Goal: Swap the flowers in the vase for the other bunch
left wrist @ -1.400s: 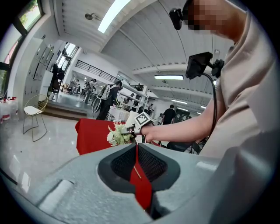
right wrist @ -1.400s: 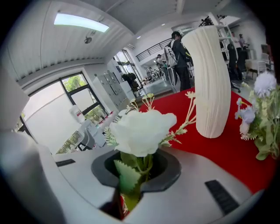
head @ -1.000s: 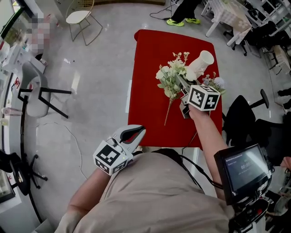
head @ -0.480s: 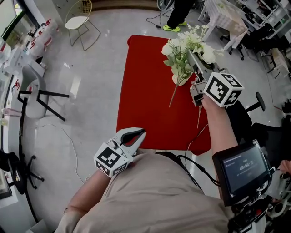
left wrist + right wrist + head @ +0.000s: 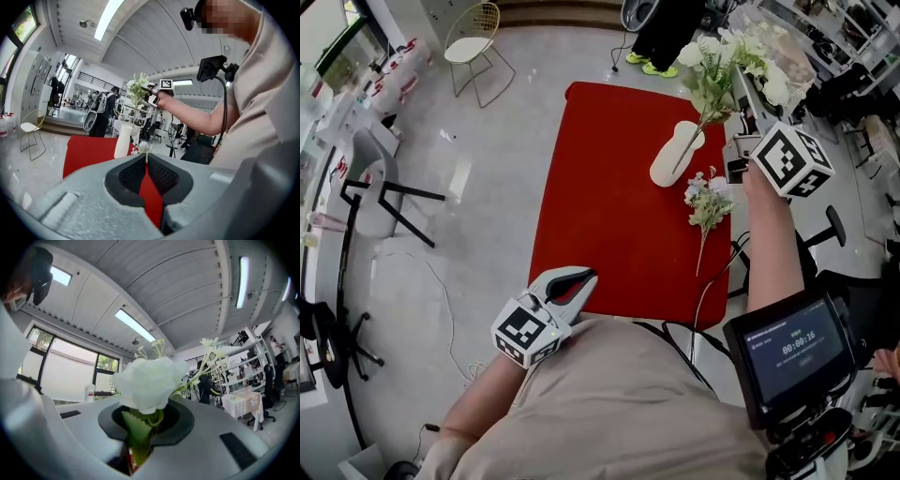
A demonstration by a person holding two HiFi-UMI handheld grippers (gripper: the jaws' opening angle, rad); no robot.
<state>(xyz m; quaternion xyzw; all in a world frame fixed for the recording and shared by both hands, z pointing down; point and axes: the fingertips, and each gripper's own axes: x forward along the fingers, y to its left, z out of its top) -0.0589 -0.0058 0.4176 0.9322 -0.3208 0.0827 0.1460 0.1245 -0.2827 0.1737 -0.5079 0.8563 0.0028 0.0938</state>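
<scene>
A: Where is the white bunch [image 5: 717, 66] at this moment?

B: It is up in the air over the vase [image 5: 673, 159], pinched just under the blooms by the right tool [image 5: 742, 94]. That tool's own view shows a leaf and stalk squeezed between its jaws, with a white rose right in front.

A: Is it clear of the vase?

B: That is hard to say. From the head view the stem end lines up with the vase mouth, but whether it is inside cannot be told. Holding it high leaves the long stems hanging straight, which suits a narrow neck.

A: And the other bunch?

B: The small bunch [image 5: 708, 202] lies flat on the red desk [image 5: 600, 187], just beside the vase. It is probably parked there within easy reach, to go in next.

A: The left tool [image 5: 589, 277]?

B: It is held back by the person's body at the desk's near edge, its jaws pressed together on nothing. It seems to be kept out of the way, though it could steady the upright vase if the stems drag.
</scene>
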